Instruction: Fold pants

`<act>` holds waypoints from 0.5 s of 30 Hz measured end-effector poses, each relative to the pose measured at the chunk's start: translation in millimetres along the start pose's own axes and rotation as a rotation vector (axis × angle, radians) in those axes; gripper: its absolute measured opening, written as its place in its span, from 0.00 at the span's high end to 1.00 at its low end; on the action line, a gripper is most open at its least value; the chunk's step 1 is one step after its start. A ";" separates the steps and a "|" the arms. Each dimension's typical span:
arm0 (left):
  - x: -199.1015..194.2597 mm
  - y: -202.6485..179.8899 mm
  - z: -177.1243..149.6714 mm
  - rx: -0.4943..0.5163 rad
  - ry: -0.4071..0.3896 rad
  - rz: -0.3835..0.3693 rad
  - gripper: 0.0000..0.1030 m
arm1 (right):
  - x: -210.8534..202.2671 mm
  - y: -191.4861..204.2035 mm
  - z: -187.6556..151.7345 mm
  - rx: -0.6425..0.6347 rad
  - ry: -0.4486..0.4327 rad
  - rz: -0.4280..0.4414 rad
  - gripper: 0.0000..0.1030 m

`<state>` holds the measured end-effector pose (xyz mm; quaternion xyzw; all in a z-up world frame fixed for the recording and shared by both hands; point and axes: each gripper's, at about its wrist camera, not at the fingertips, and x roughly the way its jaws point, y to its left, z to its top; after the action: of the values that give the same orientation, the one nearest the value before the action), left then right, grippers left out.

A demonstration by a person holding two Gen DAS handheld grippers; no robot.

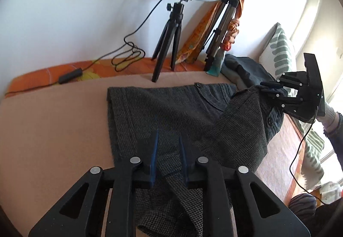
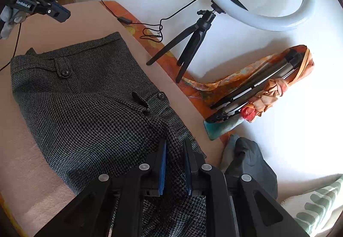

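Dark grey houndstooth pants (image 1: 163, 108) lie folded on a tan blanket, also seen in the right wrist view (image 2: 85, 108). My left gripper (image 1: 168, 144) is shut on a fold of the pants at the near edge, cloth pinched between its blue pads. My right gripper (image 2: 174, 151) is shut on the pants' waist end and lifts that corner; in the left wrist view it (image 1: 272, 87) holds raised cloth at the right. The left gripper shows far off in the right wrist view (image 2: 62, 13).
A ring light on a black tripod (image 1: 169, 44) stands at the back by the white wall, its cable (image 1: 128, 52) trailing left. A folded tripod in an orange scarf (image 1: 220, 29) leans there. Dark clothes (image 1: 246, 69) and a patterned pillow (image 1: 278, 50) lie at the right.
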<state>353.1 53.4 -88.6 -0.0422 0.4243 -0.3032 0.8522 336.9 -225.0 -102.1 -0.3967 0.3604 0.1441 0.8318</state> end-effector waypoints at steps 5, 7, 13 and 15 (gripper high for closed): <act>48.4 -10.0 -20.2 -0.054 0.166 0.003 0.51 | 12.4 5.3 -10.4 -0.007 0.030 0.008 0.87; 64.3 -16.6 -25.3 -0.031 0.220 0.032 0.51 | 13.4 7.0 -13.8 -0.014 0.035 0.004 0.87; 67.8 -23.2 -37.8 0.022 0.191 0.099 0.65 | 14.4 8.4 -21.0 -0.022 0.042 0.006 0.87; 62.9 -20.9 -40.1 0.025 0.168 0.090 0.73 | 14.4 8.7 -23.2 -0.020 0.041 0.009 0.87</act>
<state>341.7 9.0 -151.1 0.0130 0.4920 -0.2722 0.8268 331.1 -237.8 -127.1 -0.4061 0.3777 0.1434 0.8197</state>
